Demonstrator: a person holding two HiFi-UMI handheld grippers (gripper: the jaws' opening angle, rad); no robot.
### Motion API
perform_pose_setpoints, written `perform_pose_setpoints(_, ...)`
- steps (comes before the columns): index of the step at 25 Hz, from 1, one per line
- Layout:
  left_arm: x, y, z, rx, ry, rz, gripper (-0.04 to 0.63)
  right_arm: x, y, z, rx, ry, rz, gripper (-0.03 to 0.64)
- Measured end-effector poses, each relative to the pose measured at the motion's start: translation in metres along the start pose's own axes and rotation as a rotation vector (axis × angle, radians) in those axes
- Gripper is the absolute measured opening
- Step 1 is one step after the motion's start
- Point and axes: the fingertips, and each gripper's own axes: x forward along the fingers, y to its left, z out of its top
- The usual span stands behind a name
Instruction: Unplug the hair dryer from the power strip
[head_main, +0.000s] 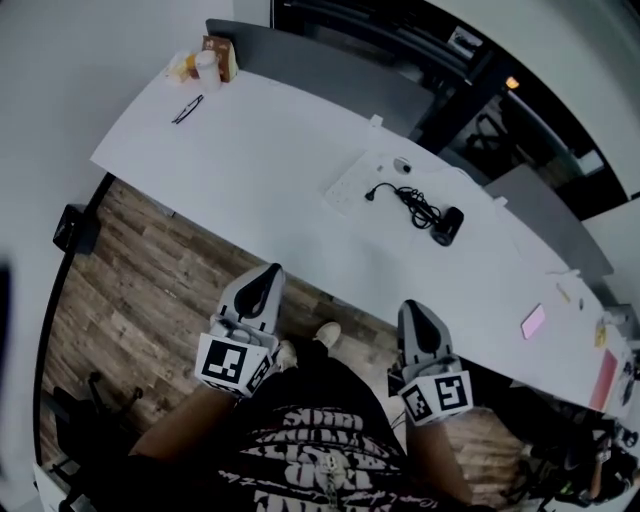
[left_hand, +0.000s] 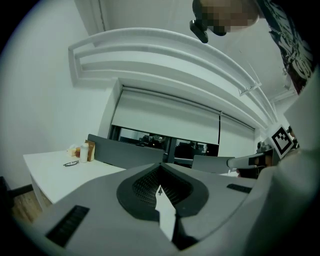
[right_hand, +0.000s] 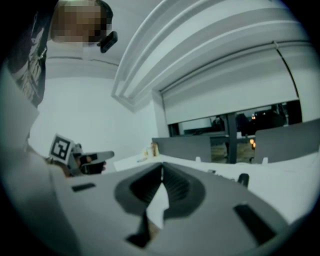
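My left tool (head_main: 268, 272) and right tool (head_main: 412, 308) hang clenched and empty at the bottom of the frame, well short of the white surface (head_main: 280, 130). Right of centre lies the black hair dryer (head_main: 447, 225), its limp coiled cord (head_main: 415, 205) running to a plug (head_main: 371, 193) at the pale power strip (head_main: 347, 183); I would grip the stiff plug body, never the cord, and pin the light strip.

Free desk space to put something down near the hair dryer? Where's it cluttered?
The biggest bare patch is the desk between the glasses and the power strip. A smaller one lies between the hair dryer and the pink note. It is crowded at the far left corner around the bottle, and where the cord runs between strip and dryer.
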Motion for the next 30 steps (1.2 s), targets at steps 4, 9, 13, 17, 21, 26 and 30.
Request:
perform_pose_setpoints(4,0.014,-0.016,-0.007,0.011,0.024,-0.032,0.026,0.004,-0.013,-0.002,0.006,-0.003,-0.007,0.032)
perform_pose_setpoints(9,0.038,-0.039,-0.008,0.027,0.039,-0.067,0.026,0.013,-0.031,0.002,-0.023,-0.012,0.010,0.032)
perform_pose_setpoints(13,0.061,-0.045,0.001,0.053,0.039,-0.078,0.026,0.029,-0.033,0.005,-0.030,-0.009,0.068,0.032)
perform_pose_setpoints(17,0.088,-0.050,0.022,0.092,0.021,-0.069,0.026,0.043,-0.035,0.027,-0.069,-0.038,0.139,0.032)
perform_pose_setpoints(21,0.114,-0.058,0.036,0.098,-0.016,-0.072,0.026,0.051,-0.055,0.048,-0.073,-0.099,0.167,0.032)
perform_pose_setpoints(26,0.125,-0.057,0.033,0.089,-0.020,-0.031,0.026,0.060,-0.075,0.050,-0.054,-0.098,0.182,0.032)
perform_pose_setpoints(30,0.127,-0.053,0.030,0.083,0.002,-0.016,0.026,0.063,-0.077,0.049,-0.045,-0.087,0.193,0.032)
